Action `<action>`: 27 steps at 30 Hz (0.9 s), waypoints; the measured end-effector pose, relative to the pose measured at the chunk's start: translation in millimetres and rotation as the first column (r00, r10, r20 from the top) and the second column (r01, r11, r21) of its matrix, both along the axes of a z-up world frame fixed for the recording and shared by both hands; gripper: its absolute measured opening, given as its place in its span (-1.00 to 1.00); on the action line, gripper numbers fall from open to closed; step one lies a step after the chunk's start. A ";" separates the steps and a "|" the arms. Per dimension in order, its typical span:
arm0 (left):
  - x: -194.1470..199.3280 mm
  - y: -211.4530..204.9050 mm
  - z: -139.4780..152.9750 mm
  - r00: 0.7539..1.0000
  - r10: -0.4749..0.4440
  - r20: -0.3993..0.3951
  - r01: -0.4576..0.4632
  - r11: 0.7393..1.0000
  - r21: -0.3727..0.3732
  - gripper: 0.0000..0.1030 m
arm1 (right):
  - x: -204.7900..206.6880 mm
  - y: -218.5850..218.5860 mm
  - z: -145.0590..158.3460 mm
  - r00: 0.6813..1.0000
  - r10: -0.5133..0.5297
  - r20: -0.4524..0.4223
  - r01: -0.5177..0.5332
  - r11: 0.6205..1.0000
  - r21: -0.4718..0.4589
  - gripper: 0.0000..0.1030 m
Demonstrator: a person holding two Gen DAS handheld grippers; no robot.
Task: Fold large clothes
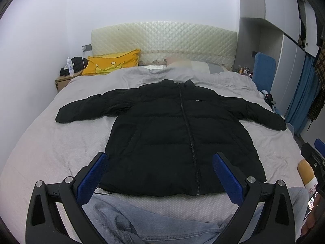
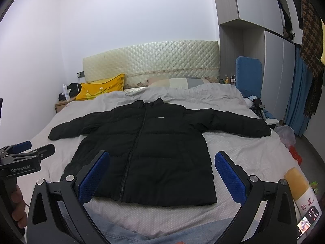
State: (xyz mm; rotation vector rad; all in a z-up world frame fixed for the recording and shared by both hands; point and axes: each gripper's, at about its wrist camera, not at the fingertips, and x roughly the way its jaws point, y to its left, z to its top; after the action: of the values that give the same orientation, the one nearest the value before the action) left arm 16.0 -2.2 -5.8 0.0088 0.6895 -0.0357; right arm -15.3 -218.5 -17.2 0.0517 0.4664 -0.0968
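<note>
A black puffer jacket (image 1: 178, 134) lies flat, front up and zipped, on the grey bed (image 1: 50, 142), both sleeves spread out sideways. It also shows in the right wrist view (image 2: 150, 148). My left gripper (image 1: 160, 162) is open and empty, held above the jacket's hem. My right gripper (image 2: 162, 160) is open and empty, also above the hem. The left gripper's body (image 2: 22, 158) shows at the left edge of the right wrist view.
A yellow pillow (image 1: 111, 62) and a grey pillow lie by the quilted headboard (image 1: 162, 38). A nightstand (image 1: 63, 80) stands far left. A blue chair (image 2: 248, 77) and wardrobe stand on the right. A bottle (image 2: 300, 187) and a phone sit near right. Denim fabric (image 1: 130, 223) lies below.
</note>
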 end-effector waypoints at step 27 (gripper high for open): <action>134.5 -44.0 -3.4 0.993 -0.109 0.047 0.109 0.994 0.001 1.00 | 77.3 -81.5 -13.8 0.994 -0.106 -0.031 0.108 0.993 0.053 1.00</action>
State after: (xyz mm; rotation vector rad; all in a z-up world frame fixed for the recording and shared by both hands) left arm 150.5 -46.2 -9.2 0.0455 0.6413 -0.1401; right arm 61.9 -300.0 -31.0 0.1288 0.4947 -0.1904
